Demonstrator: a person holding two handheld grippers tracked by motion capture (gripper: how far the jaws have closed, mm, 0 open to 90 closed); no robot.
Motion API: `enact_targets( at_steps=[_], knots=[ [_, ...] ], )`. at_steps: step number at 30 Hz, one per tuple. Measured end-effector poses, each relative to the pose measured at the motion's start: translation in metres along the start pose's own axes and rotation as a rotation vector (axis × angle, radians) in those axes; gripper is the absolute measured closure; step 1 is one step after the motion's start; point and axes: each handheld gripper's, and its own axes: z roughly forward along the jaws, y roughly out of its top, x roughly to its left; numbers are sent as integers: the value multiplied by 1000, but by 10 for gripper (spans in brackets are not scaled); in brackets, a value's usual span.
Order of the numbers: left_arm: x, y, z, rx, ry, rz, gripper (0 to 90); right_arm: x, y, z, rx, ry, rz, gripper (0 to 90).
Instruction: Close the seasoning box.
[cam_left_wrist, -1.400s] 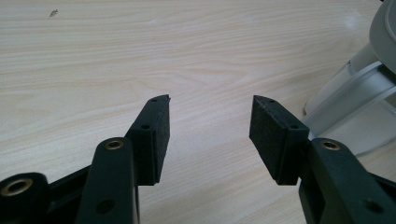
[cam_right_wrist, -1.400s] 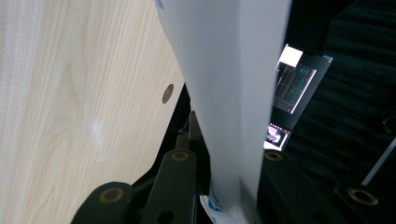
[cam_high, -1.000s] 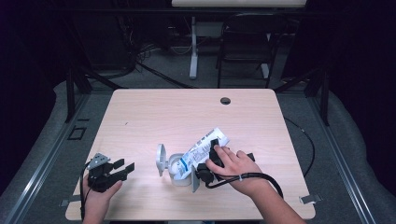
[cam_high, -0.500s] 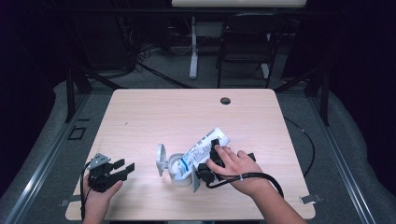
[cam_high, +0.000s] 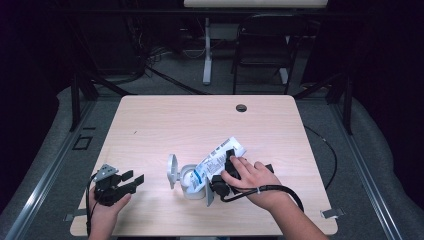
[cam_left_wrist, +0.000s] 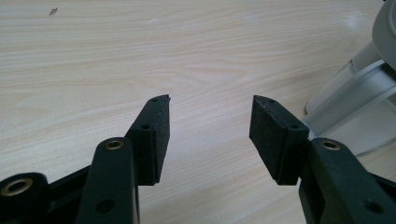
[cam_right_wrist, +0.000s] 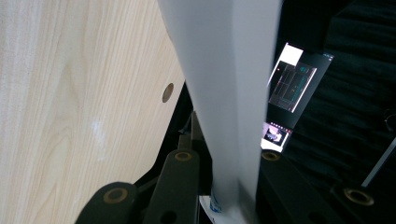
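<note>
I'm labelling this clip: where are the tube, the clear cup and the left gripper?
tube (cam_high: 220, 156): high view, printed middle of its body.
clear cup (cam_high: 187, 180): high view, its rim.
left gripper (cam_high: 134, 178): high view, between its open fingertips.

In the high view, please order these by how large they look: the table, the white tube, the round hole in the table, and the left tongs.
1. table
2. white tube, partly hidden by the right tongs, and left tongs: they look about alike, so I do not rank them.
3. round hole
</note>
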Motion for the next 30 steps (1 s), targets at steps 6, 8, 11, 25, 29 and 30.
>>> enact_targets(
  at_steps=[6,8,11,25,29,30],
  knots=[
    [0,0,0,-2,1,-3,485,0,0,0,4,1,3,850],
    [0,0,0,5,0,-1,485,0,0,0,5,2,4,853],
    [1,0,0,1,-1,-4,485,-1,0,-1,3,4,7,858],
    [1,0,0,8,1,0,485,-1,-1,-1,0,12,25,874],
    [1,0,0,8,2,-1,485,0,-1,-1,-7,15,33,874],
    [1,0,0,7,1,-2,485,0,0,-1,-6,15,35,874]
  ],
)
